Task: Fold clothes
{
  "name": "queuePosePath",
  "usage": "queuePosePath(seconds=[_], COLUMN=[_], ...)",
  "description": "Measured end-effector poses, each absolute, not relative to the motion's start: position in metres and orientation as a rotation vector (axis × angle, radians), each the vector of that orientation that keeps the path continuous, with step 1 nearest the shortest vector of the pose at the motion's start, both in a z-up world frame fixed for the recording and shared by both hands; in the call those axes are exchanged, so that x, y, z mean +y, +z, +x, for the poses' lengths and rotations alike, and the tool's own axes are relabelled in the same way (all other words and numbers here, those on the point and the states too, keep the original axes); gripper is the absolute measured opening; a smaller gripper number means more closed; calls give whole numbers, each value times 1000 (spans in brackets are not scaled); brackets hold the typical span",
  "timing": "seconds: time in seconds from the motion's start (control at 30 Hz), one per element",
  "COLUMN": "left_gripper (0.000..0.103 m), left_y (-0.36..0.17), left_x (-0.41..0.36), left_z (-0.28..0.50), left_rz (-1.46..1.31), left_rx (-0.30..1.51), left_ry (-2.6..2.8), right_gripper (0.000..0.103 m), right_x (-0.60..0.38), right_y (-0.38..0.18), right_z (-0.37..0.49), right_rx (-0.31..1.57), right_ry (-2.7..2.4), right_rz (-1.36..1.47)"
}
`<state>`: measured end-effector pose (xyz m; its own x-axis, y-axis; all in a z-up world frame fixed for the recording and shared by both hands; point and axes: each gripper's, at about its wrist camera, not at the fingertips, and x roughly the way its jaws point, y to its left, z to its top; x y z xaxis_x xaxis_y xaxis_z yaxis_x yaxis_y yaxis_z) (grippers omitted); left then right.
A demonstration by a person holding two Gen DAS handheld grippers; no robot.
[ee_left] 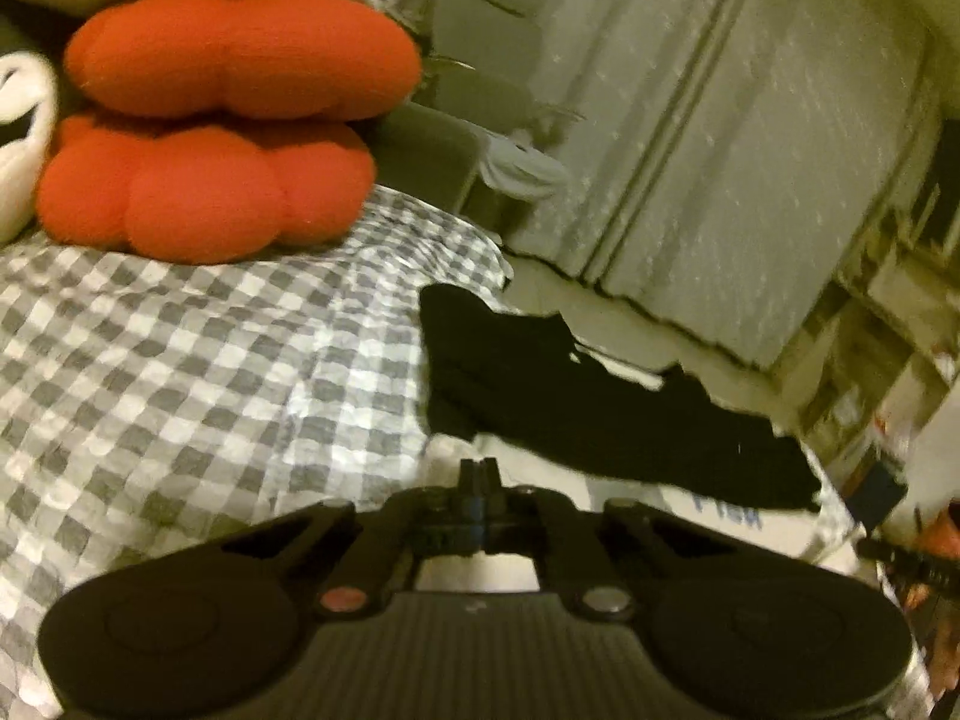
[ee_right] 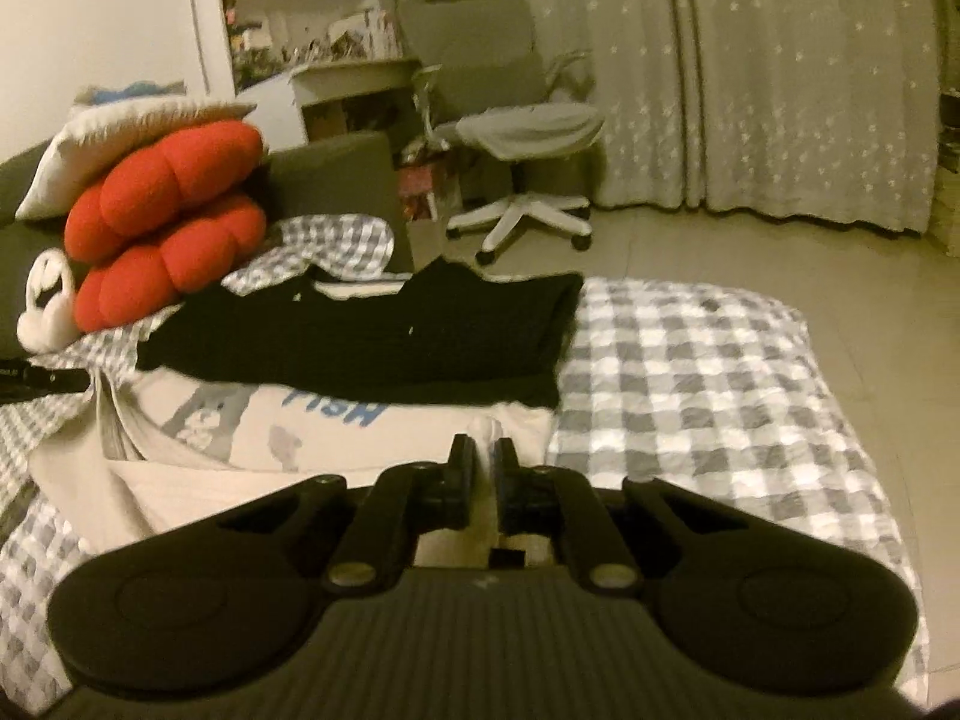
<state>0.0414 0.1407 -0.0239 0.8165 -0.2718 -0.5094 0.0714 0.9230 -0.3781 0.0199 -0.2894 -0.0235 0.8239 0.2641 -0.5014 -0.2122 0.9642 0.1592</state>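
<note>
Fingers (ee_right: 462, 468) of right gripper (ee_right: 483, 459) pinching cream shirt (ee_right: 336, 426) hem on checked bed (ee_right: 690, 360); left gripper (ee_left: 479, 474) pressed together, fabric between unclear; judging both should be lifting evenly, keeping hem taut

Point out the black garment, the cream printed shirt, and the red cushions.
black garment (ee_right: 372, 336), right wrist view, middle of its flat body.
cream printed shirt (ee_right: 336, 438), right wrist view, printed front.
red cushions (ee_left: 240, 54), left wrist view, upper cushion's middle.
</note>
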Motion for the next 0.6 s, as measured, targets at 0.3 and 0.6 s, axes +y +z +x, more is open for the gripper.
queuePosePath(seconds=[0.3, 0.6], left_gripper=[18, 29], left_y=[-27, -29], left_x=[138, 110], left_z=[43, 42], left_rz=[-348, -136], left_rx=[604, 566], left_ry=[-183, -177], right_gripper=[7, 7], right_x=[-293, -291], right_y=[-30, -34], right_z=[30, 32], right_rx=[585, 606], right_ry=[173, 174], right_rz=[120, 111])
